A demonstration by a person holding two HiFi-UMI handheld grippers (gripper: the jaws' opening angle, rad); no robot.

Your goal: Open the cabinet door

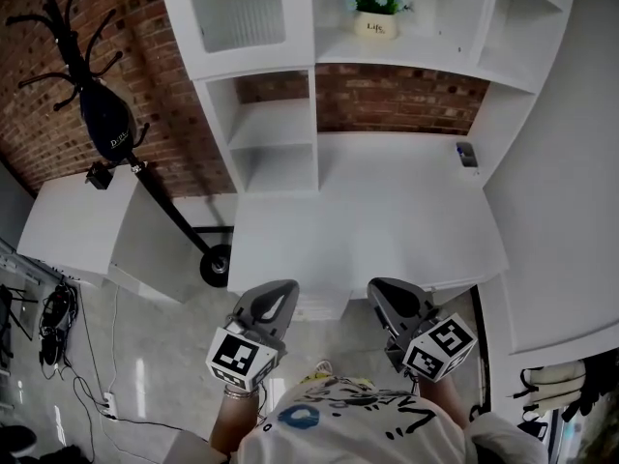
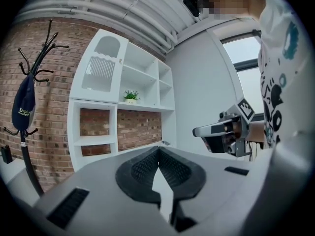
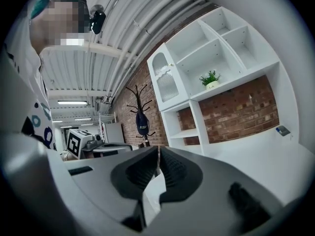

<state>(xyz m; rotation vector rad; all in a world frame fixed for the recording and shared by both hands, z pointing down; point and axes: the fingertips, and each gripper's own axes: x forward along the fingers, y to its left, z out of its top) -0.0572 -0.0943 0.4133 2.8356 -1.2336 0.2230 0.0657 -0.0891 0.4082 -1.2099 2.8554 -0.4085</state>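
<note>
Head view puts you just off the front edge of the smooth white desk (image 1: 387,220), with both grippers held short of it and apart from each other. The desk top ahead is bare except for a small dark object (image 1: 466,153) near its far right edge.

The task's thing, the white cabinet door with an arched ribbed-glass panel (image 1: 237,8), sits shut at the upper left of the white shelf unit (image 1: 276,133), well beyond both grippers. A plain white wall (image 1: 561,162) hems in your right side. On your left, a black branching coat stand (image 1: 82,46) slants across the red brick wall (image 1: 406,100) beside a low white cabinet (image 1: 77,225).

Your grey left gripper (image 1: 279,290) has its ribbed black pads (image 2: 140,168) meeting at the tips, with nothing between them. Your grey right gripper (image 1: 387,288) shows only a hairline slit between its jaws, also empty.

On the shelf right of the door stands a small green potted plant (image 1: 377,13) whose cream pot reads "Life". The dark bag (image 1: 106,119) hanging on the stand carries pale lettering starting with "D", and the rest is too small to read.
</note>
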